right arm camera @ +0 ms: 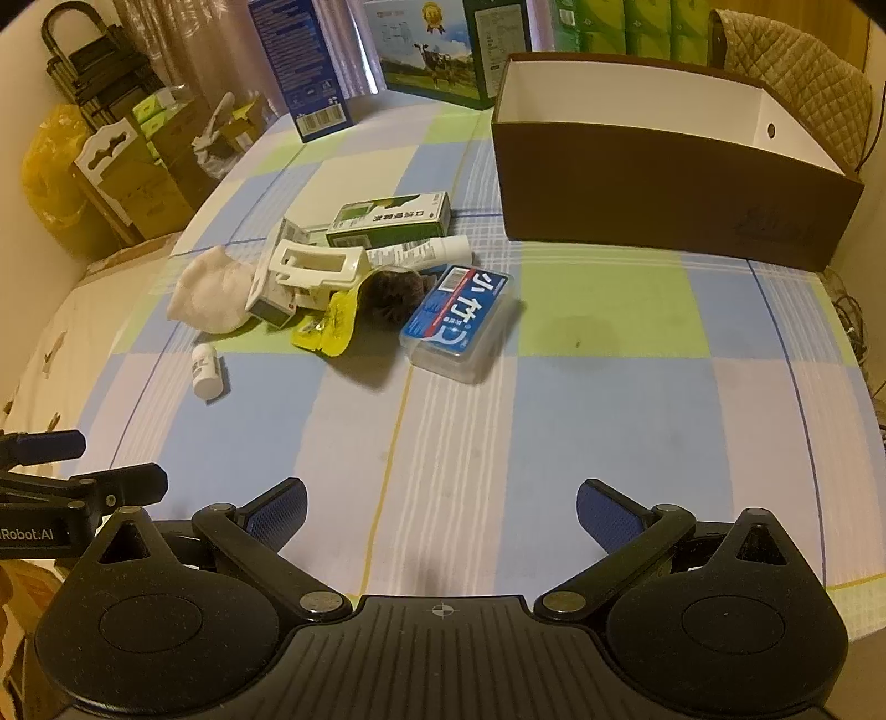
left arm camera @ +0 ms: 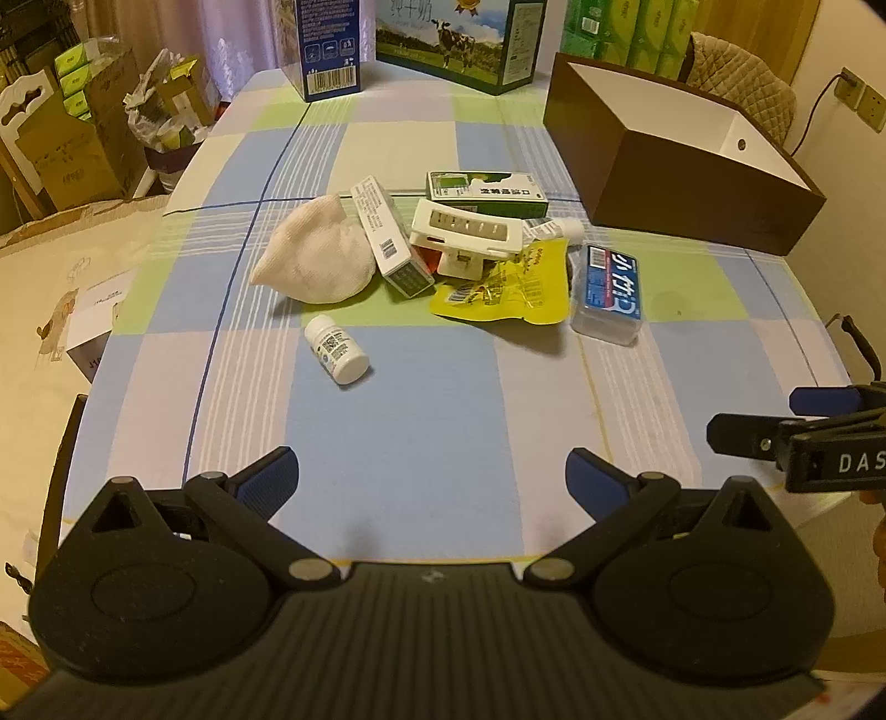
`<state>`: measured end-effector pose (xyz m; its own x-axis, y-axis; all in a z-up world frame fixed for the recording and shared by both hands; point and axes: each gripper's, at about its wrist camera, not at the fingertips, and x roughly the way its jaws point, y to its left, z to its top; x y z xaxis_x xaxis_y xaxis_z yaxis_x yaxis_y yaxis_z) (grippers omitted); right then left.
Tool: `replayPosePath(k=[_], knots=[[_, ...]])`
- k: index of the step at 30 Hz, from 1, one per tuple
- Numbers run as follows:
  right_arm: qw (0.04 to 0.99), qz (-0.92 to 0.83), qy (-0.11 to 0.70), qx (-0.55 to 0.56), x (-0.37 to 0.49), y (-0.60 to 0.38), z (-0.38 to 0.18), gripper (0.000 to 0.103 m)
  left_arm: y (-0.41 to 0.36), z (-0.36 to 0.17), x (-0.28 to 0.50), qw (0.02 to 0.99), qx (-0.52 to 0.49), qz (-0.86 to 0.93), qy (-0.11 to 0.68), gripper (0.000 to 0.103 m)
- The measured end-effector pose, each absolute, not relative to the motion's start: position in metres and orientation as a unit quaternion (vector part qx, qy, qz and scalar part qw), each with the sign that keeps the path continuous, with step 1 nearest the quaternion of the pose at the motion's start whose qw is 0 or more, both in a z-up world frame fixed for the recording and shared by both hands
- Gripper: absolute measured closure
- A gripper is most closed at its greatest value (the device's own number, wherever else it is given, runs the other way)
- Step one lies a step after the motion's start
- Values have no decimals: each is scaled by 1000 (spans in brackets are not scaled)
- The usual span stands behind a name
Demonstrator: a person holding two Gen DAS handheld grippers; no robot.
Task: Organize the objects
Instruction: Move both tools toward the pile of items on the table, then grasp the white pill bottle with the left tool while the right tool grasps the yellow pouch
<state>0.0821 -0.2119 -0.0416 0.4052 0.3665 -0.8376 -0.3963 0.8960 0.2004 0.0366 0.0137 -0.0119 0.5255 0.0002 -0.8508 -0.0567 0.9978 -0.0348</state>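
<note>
A pile of small items lies mid-table: a white cloth (left arm camera: 315,260), a long white box (left arm camera: 390,238), a white plastic device (left arm camera: 465,232), a green box (left arm camera: 484,191), a yellow pouch (left arm camera: 506,288), a clear case with a blue label (left arm camera: 606,293) and a white tube (right arm camera: 421,252). A small white bottle (left arm camera: 338,349) lies apart, nearer me. The brown box with a white inside (right arm camera: 664,183) stands empty at the back right. My left gripper (left arm camera: 432,487) and right gripper (right arm camera: 440,518) both hover open over the near table, holding nothing.
Tall cartons, a blue one (left arm camera: 326,44) and a cow-printed one (left arm camera: 454,44), stand at the table's far edge beside green packs (left arm camera: 631,33). Cardboard boxes (left arm camera: 83,149) crowd the floor at left. A padded chair back (right arm camera: 797,83) rises behind the brown box.
</note>
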Motion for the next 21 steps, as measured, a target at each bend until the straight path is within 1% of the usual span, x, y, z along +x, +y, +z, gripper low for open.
replayPosePath(k=[16,19,21], knots=[[832,218,510,-9,116,-207,-53,2,41,-31,65,867,-54,47,493,3],[831,216,513,-6,124,-207,-55,2,48,-37,72,866,-59,59,493,8],[832,214,512,-7,128,-207,-56,2,53,-40,76,866,-63,65,491,9]])
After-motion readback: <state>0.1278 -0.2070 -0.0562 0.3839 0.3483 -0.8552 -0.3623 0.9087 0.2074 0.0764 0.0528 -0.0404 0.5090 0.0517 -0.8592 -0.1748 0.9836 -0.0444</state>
